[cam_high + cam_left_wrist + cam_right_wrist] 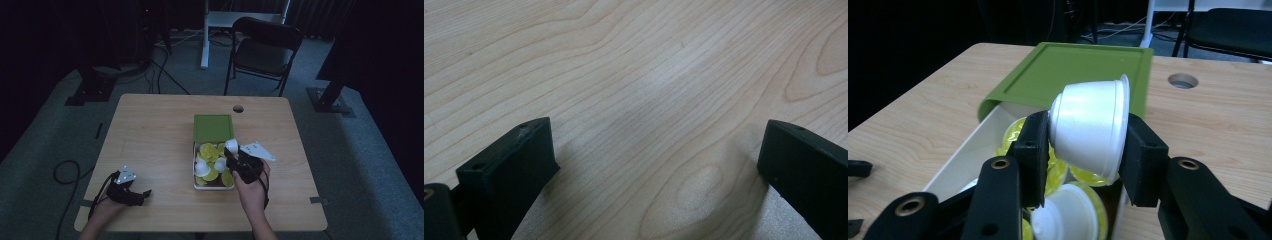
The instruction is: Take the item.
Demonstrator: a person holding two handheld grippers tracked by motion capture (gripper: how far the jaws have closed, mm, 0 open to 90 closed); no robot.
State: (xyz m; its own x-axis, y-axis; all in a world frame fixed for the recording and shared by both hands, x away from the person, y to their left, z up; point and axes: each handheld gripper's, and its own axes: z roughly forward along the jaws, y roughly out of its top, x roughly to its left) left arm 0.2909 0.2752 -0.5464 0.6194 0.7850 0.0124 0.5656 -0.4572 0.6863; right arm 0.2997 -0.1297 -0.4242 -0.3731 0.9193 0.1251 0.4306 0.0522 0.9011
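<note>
A white capsule cup [1091,128] lies tilted on its side between the black jaws of my right gripper [1088,142], which is shut on it just above the open box [975,150]. In the high view the right gripper [234,152] holds the same cup [231,145] over the box's right edge. The white box [194,170] has a green sliding lid [213,128] pushed back and holds several white and yellow-lidded capsules [208,150]. My left gripper [649,165] is open, jaws wide apart over bare wood, at the table's front left [131,192].
The light wooden table [150,130] has a round cable hole [238,108] behind the box. A black folding chair [262,50] and a white desk leg stand beyond the far edge. Cables lie on the grey carpet at the left.
</note>
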